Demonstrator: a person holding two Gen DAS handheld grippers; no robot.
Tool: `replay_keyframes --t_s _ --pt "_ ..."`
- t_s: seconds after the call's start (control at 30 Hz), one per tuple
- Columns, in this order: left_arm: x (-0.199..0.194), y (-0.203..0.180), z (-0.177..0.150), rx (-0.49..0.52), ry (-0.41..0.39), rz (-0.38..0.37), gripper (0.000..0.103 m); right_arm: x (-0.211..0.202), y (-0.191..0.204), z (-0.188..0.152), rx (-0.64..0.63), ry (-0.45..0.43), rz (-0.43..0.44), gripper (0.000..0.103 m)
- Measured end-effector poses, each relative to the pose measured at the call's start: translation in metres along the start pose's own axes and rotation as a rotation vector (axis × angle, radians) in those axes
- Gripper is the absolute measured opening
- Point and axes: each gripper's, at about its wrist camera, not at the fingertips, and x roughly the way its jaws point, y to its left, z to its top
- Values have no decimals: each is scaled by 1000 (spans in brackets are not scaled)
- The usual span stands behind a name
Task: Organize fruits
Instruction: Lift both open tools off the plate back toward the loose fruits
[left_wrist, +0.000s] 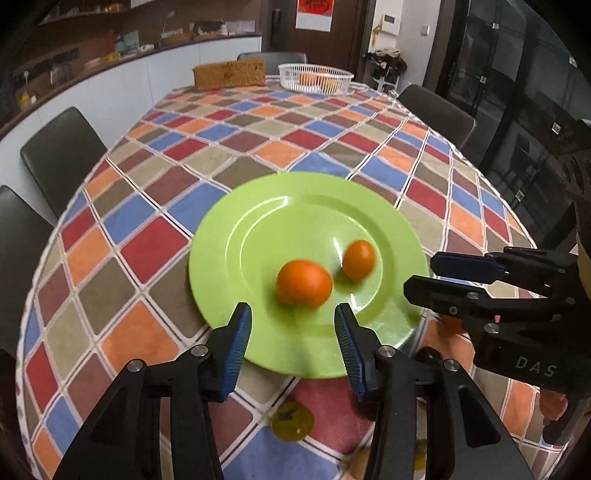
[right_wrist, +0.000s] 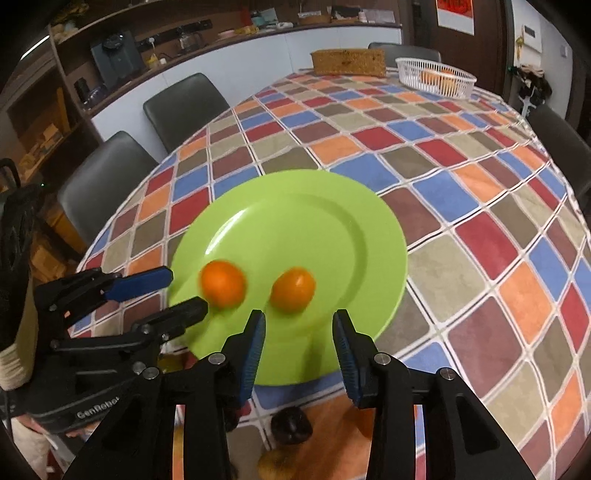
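Observation:
A green plate (left_wrist: 258, 229) (right_wrist: 332, 221) lies on the checked tablecloth with two oranges on it. In the left wrist view the larger orange (left_wrist: 303, 282) sits just beyond my open left gripper (left_wrist: 293, 317), and the smaller orange (left_wrist: 358, 259) lies to its right. My right gripper (left_wrist: 421, 271) shows at the plate's right edge, open. In the right wrist view my open right gripper (right_wrist: 298, 325) is just short of one orange (right_wrist: 293, 290); the other orange (right_wrist: 223, 283) is to its left, beside my left gripper (right_wrist: 188, 291). Both grippers are empty.
A white basket (left_wrist: 315, 76) (right_wrist: 436, 77) holding orange fruit and a brown woven box (left_wrist: 229, 75) (right_wrist: 349, 62) stand at the table's far end. Dark chairs (left_wrist: 62, 155) line the sides. A yellowish fruit (left_wrist: 291, 421) and a dark fruit (right_wrist: 291, 424) lie near the front edge.

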Motion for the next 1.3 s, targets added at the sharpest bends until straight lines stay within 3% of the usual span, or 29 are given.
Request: replay_keyframes --t_s 0.27,0.33,0.57,0.67,0.8,0.9,1.3 --pt "-56 -19 -11 46 -94 18 55 -53 16 -14 -52 -101 -14 39" --pt "-72 -24 -16 53 -122 24 57 -67 20 -20 -58 -130 -17 47" --pt "-117 -42 -38 55 -199 32 68 -106 27 -41 -66 -204 -4 49" --pt "-130 -50 -49 56 -223 42 72 -119 29 -51 -73 -234 -8 56" --pt "-142 -62 -64 69 -257 67 76 -134 32 -66 -90 -259 -5 57" --pt "-148 -69 -76 81 -270 79 77 -141 31 -76 -100 -272 -4 63" --pt "-146 -85 -115 129 -286 84 78 -149 34 -113 -167 -251 -68 63"
